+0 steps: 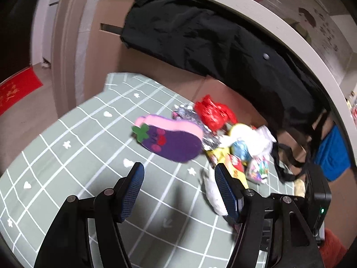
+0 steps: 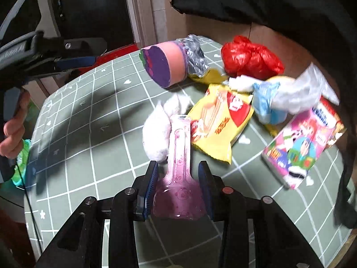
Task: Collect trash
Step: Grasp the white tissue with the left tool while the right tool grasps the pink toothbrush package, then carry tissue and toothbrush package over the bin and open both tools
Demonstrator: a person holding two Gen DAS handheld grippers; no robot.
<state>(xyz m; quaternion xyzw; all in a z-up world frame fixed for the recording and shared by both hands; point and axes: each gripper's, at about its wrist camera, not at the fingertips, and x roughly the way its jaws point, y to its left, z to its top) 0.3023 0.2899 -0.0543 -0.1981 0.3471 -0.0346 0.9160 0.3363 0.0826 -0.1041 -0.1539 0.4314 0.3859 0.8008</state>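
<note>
**Trash Pile Waits on Checked Cloth as Pink Package Sits in the Jaws**

Pink plastic packaging point(image 2: 178, 169), clear and blister-like, lies between the blue pads of the right gripper point(image 2: 178, 172); its wide end fills the gap, though whether the pads truly press it cannot be told. Beyond it, along the far edge of the green checked tabletop point(image 2: 89, 145), the rest of the litter lies heaped: a yellow snack bag point(image 2: 221, 122), a white crumpled tissue point(image 2: 156, 131), a red plastic bag point(image 2: 250, 58), a pink cartoon box point(image 2: 299, 147), silver foil point(image 2: 196, 55) and a blue-and-white wrapper point(image 2: 267, 102). An eggplant-patterned slipper point(image 1: 171, 138) rests beside the pile. The left gripper point(image 1: 178, 192) hangs over bare cloth near the heap with its jaws spread wide and nothing between them. No bin or bag for the collection is in sight, and nearly all the trash seems yet to be gathered.
</note>
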